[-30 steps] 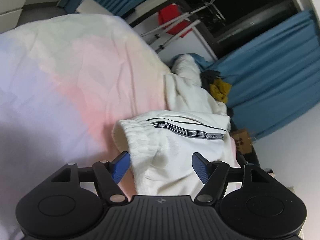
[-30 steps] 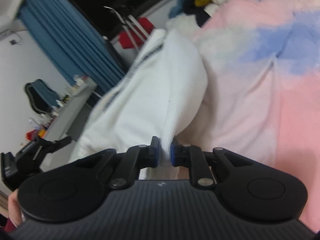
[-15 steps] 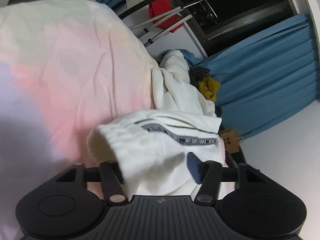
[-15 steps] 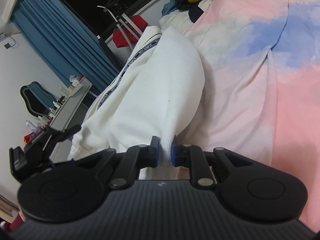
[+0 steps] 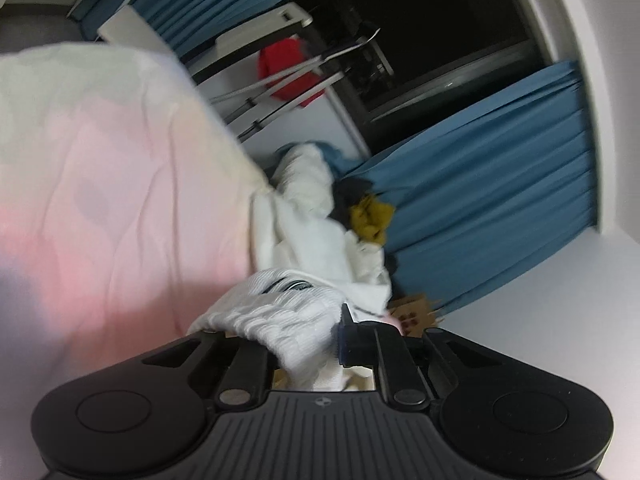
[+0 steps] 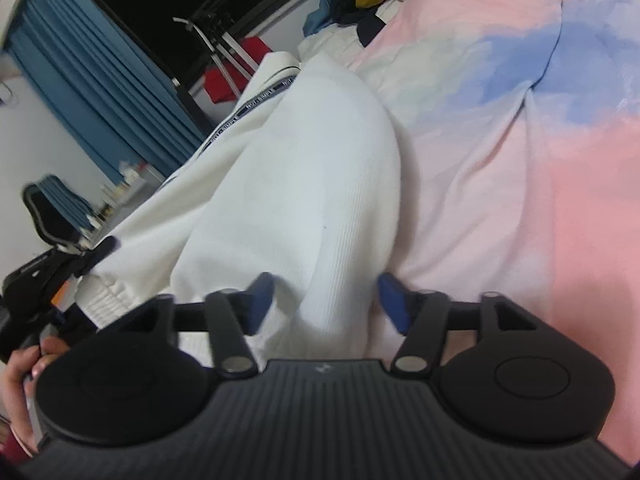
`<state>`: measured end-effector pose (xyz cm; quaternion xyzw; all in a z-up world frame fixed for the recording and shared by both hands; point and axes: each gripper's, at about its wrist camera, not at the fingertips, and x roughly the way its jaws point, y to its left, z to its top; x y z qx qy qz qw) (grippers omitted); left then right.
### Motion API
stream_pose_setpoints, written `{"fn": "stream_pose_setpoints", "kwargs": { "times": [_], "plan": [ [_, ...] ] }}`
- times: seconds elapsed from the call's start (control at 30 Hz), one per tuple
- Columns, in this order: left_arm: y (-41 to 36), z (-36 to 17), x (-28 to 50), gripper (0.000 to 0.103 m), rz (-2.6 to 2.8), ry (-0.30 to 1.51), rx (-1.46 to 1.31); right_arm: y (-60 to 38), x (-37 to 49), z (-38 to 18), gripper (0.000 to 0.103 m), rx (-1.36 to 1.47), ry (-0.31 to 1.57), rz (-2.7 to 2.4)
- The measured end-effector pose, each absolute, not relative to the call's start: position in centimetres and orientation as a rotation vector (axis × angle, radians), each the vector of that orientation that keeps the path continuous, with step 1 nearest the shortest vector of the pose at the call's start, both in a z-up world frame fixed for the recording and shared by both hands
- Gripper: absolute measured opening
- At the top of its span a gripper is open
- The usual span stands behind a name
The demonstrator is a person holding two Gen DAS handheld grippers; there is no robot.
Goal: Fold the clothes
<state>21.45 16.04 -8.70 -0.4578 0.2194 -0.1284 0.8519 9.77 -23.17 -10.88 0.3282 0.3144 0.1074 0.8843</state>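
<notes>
Since 0.5 s ago, the left claw (image 5: 304, 340) has clamped the white ribbed garment with a black lettered stripe (image 5: 288, 312), bunched between its fingers. The right claw (image 6: 326, 300) has released, standing open astride that garment, whose long axis runs ahead-left over the pink-blue bedsheet (image 6: 520, 160).

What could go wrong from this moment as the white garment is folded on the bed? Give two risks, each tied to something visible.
1. The right gripper stands open around the white garment, so only the left gripper grips it; pulling may undo the fold.
2. The left gripper pinches a bunched ribbed edge; a thick, uneven bite could slip, dropping it onto the bedsheet.
</notes>
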Motion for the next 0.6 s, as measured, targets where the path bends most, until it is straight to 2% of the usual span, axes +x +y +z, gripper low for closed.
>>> {"fn": "stream_pose_setpoints", "kwargs": {
  "times": [0.27,0.5,0.6],
  "plan": [
    [19.1,-7.6,18.5,0.012,-0.177,0.340,-1.083,-22.8,9.9,-11.0,0.069,0.755,0.600,0.398],
    [21.3,-9.3,17.8,0.013,-0.107,0.376,-1.139,-22.9,9.6,-11.1,0.069,0.788,0.604,0.428],
    [21.4,-8.0,17.9,0.013,-0.096,0.381,-1.095,-21.8,10.5,-11.1,0.069,0.727,0.629,0.408]
  ]
}}
